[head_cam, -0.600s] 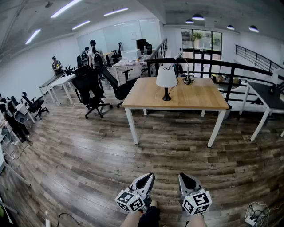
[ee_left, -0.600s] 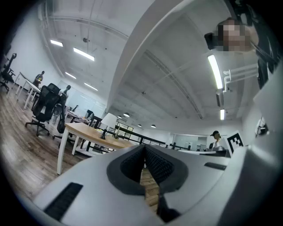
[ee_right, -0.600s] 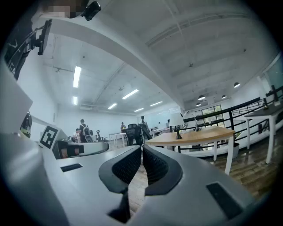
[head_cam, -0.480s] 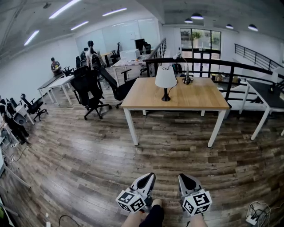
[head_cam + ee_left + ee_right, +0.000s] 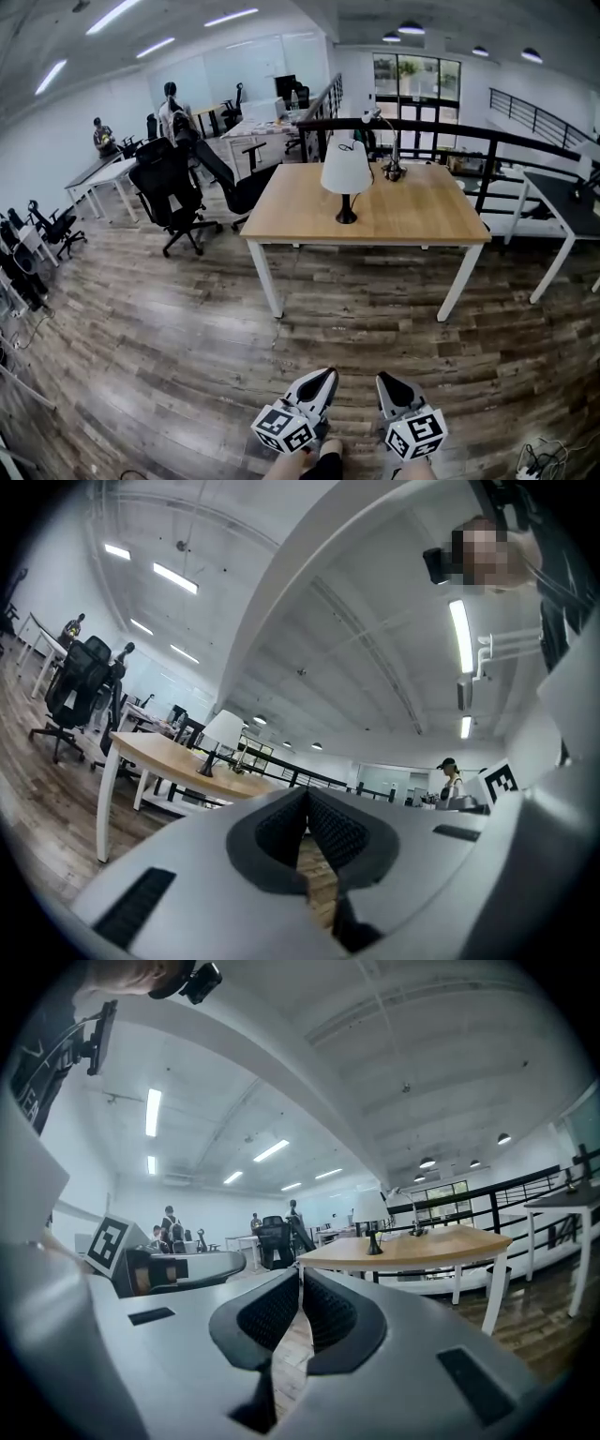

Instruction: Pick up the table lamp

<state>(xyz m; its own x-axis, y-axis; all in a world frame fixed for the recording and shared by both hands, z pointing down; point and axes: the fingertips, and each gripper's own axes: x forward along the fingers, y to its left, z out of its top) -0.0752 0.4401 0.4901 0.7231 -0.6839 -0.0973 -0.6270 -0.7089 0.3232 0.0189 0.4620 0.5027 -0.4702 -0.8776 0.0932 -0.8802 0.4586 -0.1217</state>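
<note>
White-shaded table lamp (image 5: 345, 174) on black stem stands on far wooden table (image 5: 412, 211); left gripper (image 5: 316, 386) and right gripper (image 5: 392, 390), near, both closed, empty.

Dark wood-plank floor (image 5: 169, 337) under the fingers (image 5: 317, 386); wood-topped bench (image 5: 422, 211) on white legs well ahead; black office chairs (image 5: 169, 187) ahead-left; black railing (image 5: 506, 141) and windows (image 5: 417, 80) beyond; strip lights (image 5: 112, 14) on white ceiling (image 5: 281, 14).

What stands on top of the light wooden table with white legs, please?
A white-shaded table lamp with black base, plus a small dark gooseneck item at the far edge of the table. The shade hides the surface behind it.
</note>
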